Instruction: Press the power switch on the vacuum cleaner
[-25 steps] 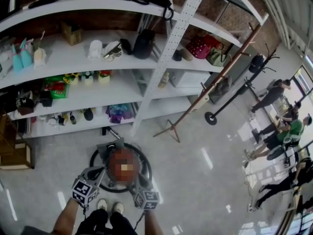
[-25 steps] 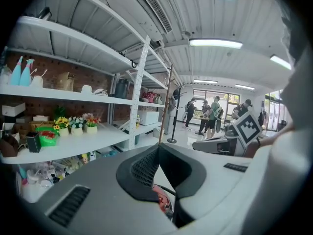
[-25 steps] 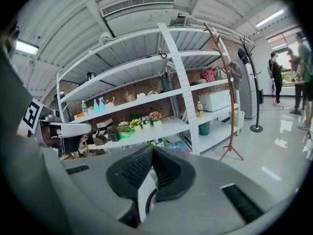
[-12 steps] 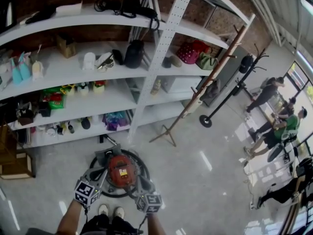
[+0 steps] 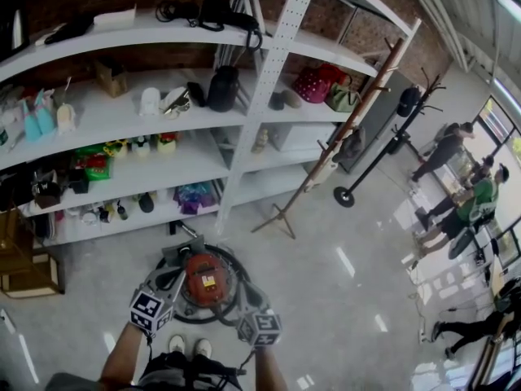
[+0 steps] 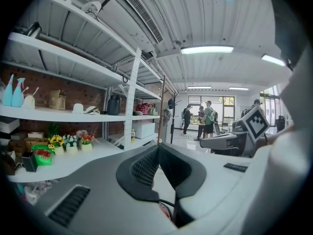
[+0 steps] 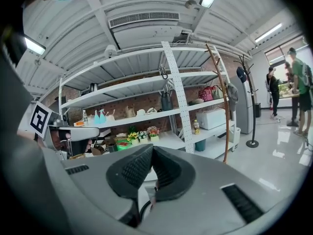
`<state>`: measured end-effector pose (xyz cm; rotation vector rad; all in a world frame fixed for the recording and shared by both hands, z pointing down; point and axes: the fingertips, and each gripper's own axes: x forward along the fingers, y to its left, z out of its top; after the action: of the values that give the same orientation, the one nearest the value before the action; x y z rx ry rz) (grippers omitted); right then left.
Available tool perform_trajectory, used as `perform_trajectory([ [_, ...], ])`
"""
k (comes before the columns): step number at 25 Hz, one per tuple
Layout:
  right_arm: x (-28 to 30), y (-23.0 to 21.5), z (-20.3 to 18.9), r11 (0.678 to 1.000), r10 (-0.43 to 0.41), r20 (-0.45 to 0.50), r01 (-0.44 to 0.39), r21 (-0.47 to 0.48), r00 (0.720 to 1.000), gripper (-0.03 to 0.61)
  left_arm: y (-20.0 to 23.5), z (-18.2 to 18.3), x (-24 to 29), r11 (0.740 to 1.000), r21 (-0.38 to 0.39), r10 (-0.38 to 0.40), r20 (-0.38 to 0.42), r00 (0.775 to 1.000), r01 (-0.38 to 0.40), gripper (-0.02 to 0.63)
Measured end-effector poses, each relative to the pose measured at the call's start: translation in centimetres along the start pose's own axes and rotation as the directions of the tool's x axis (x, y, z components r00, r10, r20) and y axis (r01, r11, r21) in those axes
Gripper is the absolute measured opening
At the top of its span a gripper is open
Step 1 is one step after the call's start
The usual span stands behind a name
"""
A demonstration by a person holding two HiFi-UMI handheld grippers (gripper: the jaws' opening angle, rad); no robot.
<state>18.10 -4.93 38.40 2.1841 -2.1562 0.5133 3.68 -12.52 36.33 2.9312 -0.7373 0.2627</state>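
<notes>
Approach step, by our read: switch not pressed yet. The vacuum cleaner [image 5: 205, 277] sits on the floor [image 5: 326, 300] at 12 o'clock from our shoes [image 5: 186, 345], ringed by its hose [image 5: 241, 274]. The left tool [image 5: 169, 282] is at its 8 o'clock and the right tool [image 5: 238, 300] at 5 o'clock. Both are closed tip to tip and hold nothing; contact with the body is unclear. Next: bring one closed tip down on the switch, which we can't pick out from here.

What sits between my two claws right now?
In the head view, the red vacuum cleaner shows between the left claw and the right claw, on the floor, its black hose looped around it.
</notes>
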Motion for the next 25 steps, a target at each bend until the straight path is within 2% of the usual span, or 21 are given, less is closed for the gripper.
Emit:
perform_trajectory([
  [13,-1.8,0.2,2.3,0.999,-0.023,0.066,0.026,-0.048,0.998,0.011,-0.4,3.1,-1.5,0.999,0.046,-0.006,0.051,0.999,0.003,0.009],
  [25,-4.7,1.7,4.6,0.998,-0.040,0.146,0.047,-0.050,0.989,0.009,0.2,4.9,-4.0,0.997,0.059,0.035,0.089,0.995,-0.040,0.009],
])
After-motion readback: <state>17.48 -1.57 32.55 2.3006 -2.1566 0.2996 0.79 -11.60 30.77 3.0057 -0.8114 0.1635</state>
